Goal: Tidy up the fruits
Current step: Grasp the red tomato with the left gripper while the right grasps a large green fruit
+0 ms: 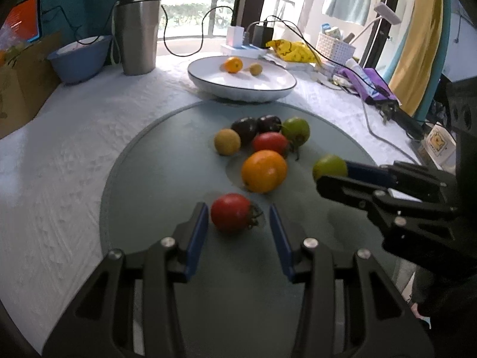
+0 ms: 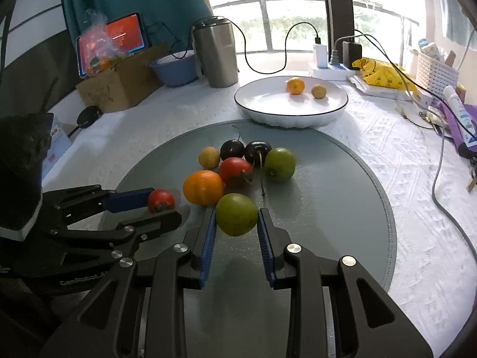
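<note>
While both tongs reach over the round glass mat (image 2: 342,208) on the table (image 1: 59,164), the stock stands as follows.

Right tongs (image 2: 237,223): closed on a green fruit (image 2: 236,214) — the blue pads press it on both sides, just in front of the heap.
Left tongs (image 1: 237,217): jaws apart, a small red tomato (image 1: 231,212) lying on the mat between them, a gap showing at either pad; not gripped.
Heap on mat: large orange fruit (image 2: 203,187), second red tomato (image 2: 235,171), second green fruit (image 2: 279,164), two dark plums (image 2: 232,149) side by side at the back, one yellowish-brown fruit (image 2: 209,157) on the left; most of them touch.
White bowl (image 2: 259,110): beyond the mat, dark-rimmed — holds a small orange (image 2: 295,85) and a small tan fruit (image 2: 318,91), near each other but apart.
Behind bowl: steel tumbler (image 2: 216,53), blue bowl (image 2: 174,68), cardboard box (image 2: 119,86) with a bag of fruit on it, tablet with red screen (image 2: 125,32).
Right edge of table: yellow bag (image 2: 381,73), white basket (image 2: 435,71), chargers and cables (image 2: 268,47).
</note>
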A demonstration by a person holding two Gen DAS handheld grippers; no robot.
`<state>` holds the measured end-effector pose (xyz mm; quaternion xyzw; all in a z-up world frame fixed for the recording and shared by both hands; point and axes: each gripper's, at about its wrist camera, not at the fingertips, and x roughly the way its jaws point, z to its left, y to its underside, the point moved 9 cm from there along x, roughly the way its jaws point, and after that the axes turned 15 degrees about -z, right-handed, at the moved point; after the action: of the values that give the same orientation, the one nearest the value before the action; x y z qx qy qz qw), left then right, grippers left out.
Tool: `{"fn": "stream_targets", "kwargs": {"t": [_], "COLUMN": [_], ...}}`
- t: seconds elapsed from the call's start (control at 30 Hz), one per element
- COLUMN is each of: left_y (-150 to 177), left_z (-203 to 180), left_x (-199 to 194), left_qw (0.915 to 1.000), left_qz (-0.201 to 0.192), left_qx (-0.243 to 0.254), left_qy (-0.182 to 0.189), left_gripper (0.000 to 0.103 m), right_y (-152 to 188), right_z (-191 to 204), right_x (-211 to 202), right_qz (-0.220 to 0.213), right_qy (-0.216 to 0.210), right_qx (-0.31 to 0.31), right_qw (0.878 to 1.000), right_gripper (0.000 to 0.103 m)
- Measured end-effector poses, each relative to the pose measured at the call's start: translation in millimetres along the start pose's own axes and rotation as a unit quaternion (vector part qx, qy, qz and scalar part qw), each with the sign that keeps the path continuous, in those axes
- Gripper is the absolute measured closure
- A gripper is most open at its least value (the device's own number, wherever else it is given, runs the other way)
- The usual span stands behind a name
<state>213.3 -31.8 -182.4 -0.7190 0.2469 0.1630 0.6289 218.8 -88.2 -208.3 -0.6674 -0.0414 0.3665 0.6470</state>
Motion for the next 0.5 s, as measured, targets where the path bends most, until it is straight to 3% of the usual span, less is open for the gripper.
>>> {"fn": "stream_targets", "kwargs": {"t": [0.17,0.5], "left_y": [0.5,-13.5], "left_z": [1.5,-2.7], "left_x": [2.4,-1.7], "left_qw": [1.0000,0.9999], "left_qz": [0.005,-0.007], "left_qx": [0.006,0.014], "left_qy": [-0.005,-0.001], "left_gripper": [0.069,0.070], "right_y": [-3.5,-14.7], "right_z": [-1.7,-4.6], "right_x": [-1.0,0.2], "right_qz": [-0.007,-0.016], "right_qy": [-0.002,-0.004], "right_qx": [0.002,-0.002], "right_qw": [1.000,1.000], "right_gripper": [0.073,0.073]}}
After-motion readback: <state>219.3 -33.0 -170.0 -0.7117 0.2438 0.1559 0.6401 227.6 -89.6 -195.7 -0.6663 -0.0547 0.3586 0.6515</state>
